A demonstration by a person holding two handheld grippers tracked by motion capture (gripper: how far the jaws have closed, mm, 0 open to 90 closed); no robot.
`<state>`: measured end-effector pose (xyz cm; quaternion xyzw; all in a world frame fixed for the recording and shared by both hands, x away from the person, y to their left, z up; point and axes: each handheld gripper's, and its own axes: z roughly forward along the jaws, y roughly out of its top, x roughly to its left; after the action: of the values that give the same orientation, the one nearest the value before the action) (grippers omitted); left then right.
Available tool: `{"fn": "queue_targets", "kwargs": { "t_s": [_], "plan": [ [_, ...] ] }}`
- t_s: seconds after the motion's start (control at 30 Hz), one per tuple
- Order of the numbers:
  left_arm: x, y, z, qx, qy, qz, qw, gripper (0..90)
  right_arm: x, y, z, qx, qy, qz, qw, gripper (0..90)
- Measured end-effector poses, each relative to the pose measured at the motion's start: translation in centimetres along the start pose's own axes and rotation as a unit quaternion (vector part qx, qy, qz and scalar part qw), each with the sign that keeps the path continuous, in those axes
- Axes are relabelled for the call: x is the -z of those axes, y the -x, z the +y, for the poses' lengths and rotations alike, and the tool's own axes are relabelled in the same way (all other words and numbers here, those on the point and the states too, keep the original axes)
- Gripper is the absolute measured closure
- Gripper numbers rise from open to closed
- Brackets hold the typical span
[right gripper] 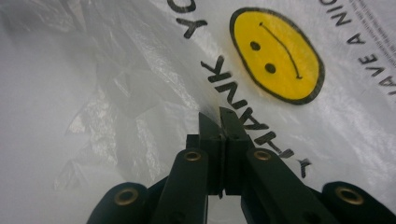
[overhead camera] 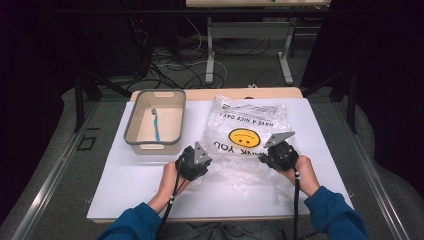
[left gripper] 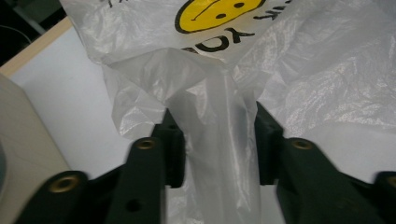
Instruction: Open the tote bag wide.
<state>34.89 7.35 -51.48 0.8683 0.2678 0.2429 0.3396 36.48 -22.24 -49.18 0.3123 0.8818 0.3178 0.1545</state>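
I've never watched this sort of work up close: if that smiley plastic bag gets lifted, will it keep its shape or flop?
It will probably flop: the plastic bag is thin, see-through and crumpled, and a loose handle strip sags between the left gripper fingers. It looks very light. The film shines, so it may slip from the shut right gripper.

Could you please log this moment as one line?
left gripper: open around plastic bag handle | right gripper: shut on plastic bag | tray: holds blue toothbrush

Clear plastic bag (overhead camera: 247,135): yellow smiley, black lettering. Grey bin (overhead camera: 155,121); blue toothbrush (overhead camera: 156,125).
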Motion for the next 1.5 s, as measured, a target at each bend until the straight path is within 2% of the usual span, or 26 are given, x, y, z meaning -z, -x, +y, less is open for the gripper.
{"fn": "queue_targets", "kwargs": {
  "t_s": [0.03,0.07,0.1,0.13,0.27,0.3,0.53,0.57,0.6,0.63,0.67,0.7,0.77,0.97,1.0,1.03,1.1,1.27,1.5],
  "plan": [
    [0.2,0.0,0.1,-0.003,0.000,0.002,1.0000,59.0,0.1,0.1,0.3,0.000,0.004,-0.002,1.0000,90.0],
    [0.4,-0.1,0.2,-0.007,-0.005,0.004,1.0000,50.0,0.4,0.1,0.8,0.000,0.014,-0.004,0.9999,90.0],
    [0.5,-0.2,0.4,-0.014,-0.006,0.012,0.9998,50.0,0.4,0.1,0.8,0.000,0.014,-0.004,0.9999,90.0],
    [0.7,-0.1,0.4,-0.012,-0.008,0.014,0.9998,41.7,0.8,0.3,1.1,0.006,0.020,-0.009,0.9997,90.0],
    [0.9,-0.2,0.5,-0.011,-0.004,0.029,0.9995,33.1,1.5,0.5,1.6,0.003,0.039,-0.016,0.9991,90.0],
    [0.9,-0.4,0.5,-0.012,-0.004,0.034,0.9993,32.3,1.7,0.6,1.6,0.004,0.042,-0.018,0.9989,90.0],
    [0.6,-0.4,0.4,-0.015,-0.017,0.026,0.9994,34.7,3.1,1.3,1.9,-0.007,0.065,-0.031,0.9974,90.0],
    [0.4,-0.3,0.3,-0.014,-0.013,0.029,0.9994,34.7,3.1,1.3,1.9,-0.007,0.065,-0.031,0.9974,90.0],
    [0.4,-0.4,0.3,-0.018,-0.014,0.031,0.9993,39.2,3.3,1.5,2.0,-0.004,0.072,-0.033,0.9969,90.0],
    [0.3,-0.3,0.3,-0.016,-0.017,0.023,0.9995,41.4,3.4,1.5,2.1,-0.006,0.072,-0.034,0.9968,90.0],
    [0.2,-0.3,0.2,-0.019,-0.017,0.029,0.9993,41.4,3.4,1.5,2.1,-0.006,0.072,-0.034,0.9968,90.0],
    [0.0,-0.3,0.2,-0.017,-0.016,0.025,0.9994,43.2,3.4,1.5,2.2,-0.006,0.073,-0.035,0.9967,90.0],
    [-0.1,-0.4,0.1,-0.019,-0.020,0.021,0.9994,51.3,3.5,1.5,2.5,-0.003,0.080,-0.037,0.9961,90.0],
    [-0.3,-0.8,0.1,-0.017,0.001,0.024,0.9996,75.0,3.8,1.5,3.0,0.002,0.085,-0.046,0.9953,90.0],
    [-0.3,-0.9,0.2,-0.015,0.004,0.025,0.9996,75.0,3.8,1.5,3.0,0.002,0.085,-0.046,0.9953,90.0],
    [-0.2,-1.0,0.2,-0.013,0.010,0.025,0.9996,82.1,4.0,1.6,3.1,0.005,0.086,-0.049,0.9951,90.0],
    [0.0,-1.2,0.4,-0.014,0.021,0.034,0.9991,88.2,4.0,1.7,3.2,0.004,0.088,-0.053,0.9947,90.0],
    [0.5,-1.7,1.1,-0.001,0.054,0.048,0.9974,89.6,4.2,1.7,3.3,0.007,0.088,-0.058,0.9944,90.0],
    [1.6,-1.9,2.1,0.002,0.076,0.052,0.9958,89.6,4.7,2.1,3.2,-0.001,0.095,-0.070,0.9930,88.7]
  ]
}}
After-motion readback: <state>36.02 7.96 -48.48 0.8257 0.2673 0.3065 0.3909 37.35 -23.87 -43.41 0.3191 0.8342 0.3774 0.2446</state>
